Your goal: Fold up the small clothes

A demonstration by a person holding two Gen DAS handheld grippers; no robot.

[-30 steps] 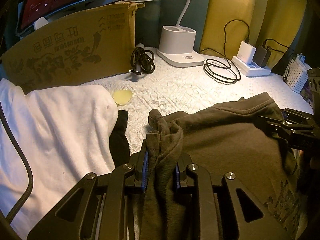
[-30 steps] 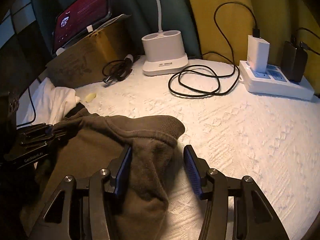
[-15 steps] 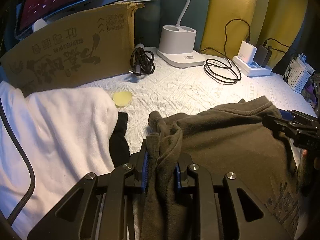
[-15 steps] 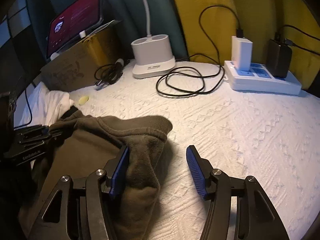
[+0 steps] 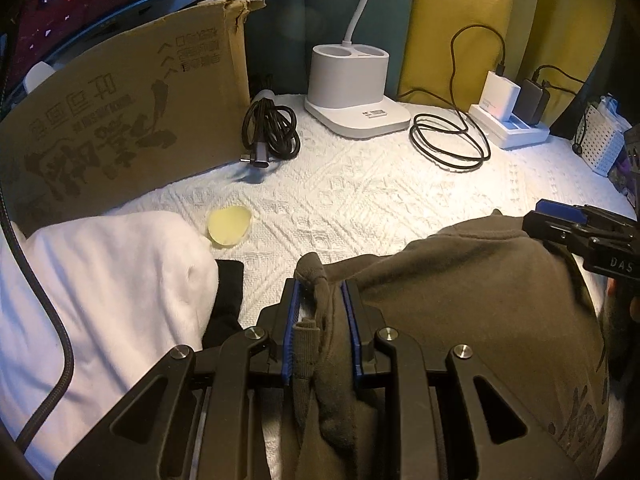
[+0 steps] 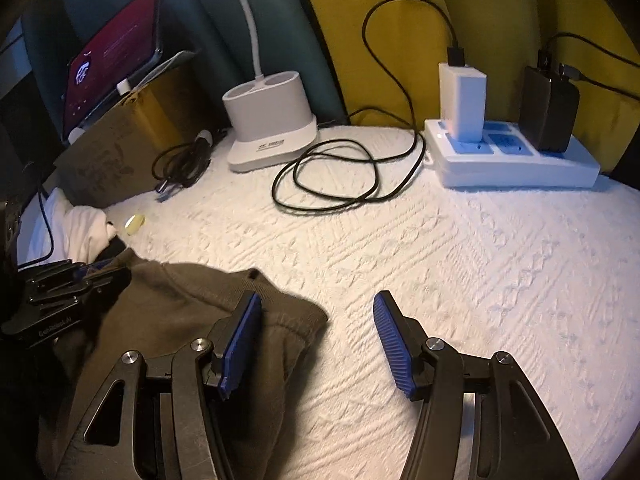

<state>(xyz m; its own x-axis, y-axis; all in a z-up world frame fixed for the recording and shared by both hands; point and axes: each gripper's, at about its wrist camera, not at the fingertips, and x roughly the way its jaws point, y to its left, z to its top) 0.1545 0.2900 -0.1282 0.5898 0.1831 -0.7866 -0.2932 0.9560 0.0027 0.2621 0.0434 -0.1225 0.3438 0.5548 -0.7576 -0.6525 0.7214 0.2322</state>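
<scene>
An olive-brown sweatshirt (image 5: 460, 300) lies bunched on the white textured bedspread (image 5: 360, 200). My left gripper (image 5: 320, 300) is shut on a gathered fold at its left edge, and cloth sticks out above the blue pads. In the right wrist view the same sweatshirt (image 6: 172, 312) spreads at lower left. My right gripper (image 6: 316, 304) stands open over its ribbed hem. The left pad rests above the cloth and the right pad over bare bedspread, with neither pressing. The right gripper (image 5: 560, 220) also shows at the sweatshirt's far right edge, and the left gripper (image 6: 80, 276) at its left corner.
A white garment (image 5: 100, 280) and a black cloth (image 5: 228, 296) lie left of the sweatshirt. Behind stand a cardboard box (image 5: 120, 120), a coiled cable (image 5: 272, 132), a lamp base (image 5: 352, 92) and a power strip with chargers (image 6: 512, 160). A yellow disc (image 5: 230, 226) lies near the white garment.
My right gripper's jaws have widened and drawn back to the right. The sweatshirt hem that stood between them now lies flat. The left gripper keeps its grip and has not moved.
</scene>
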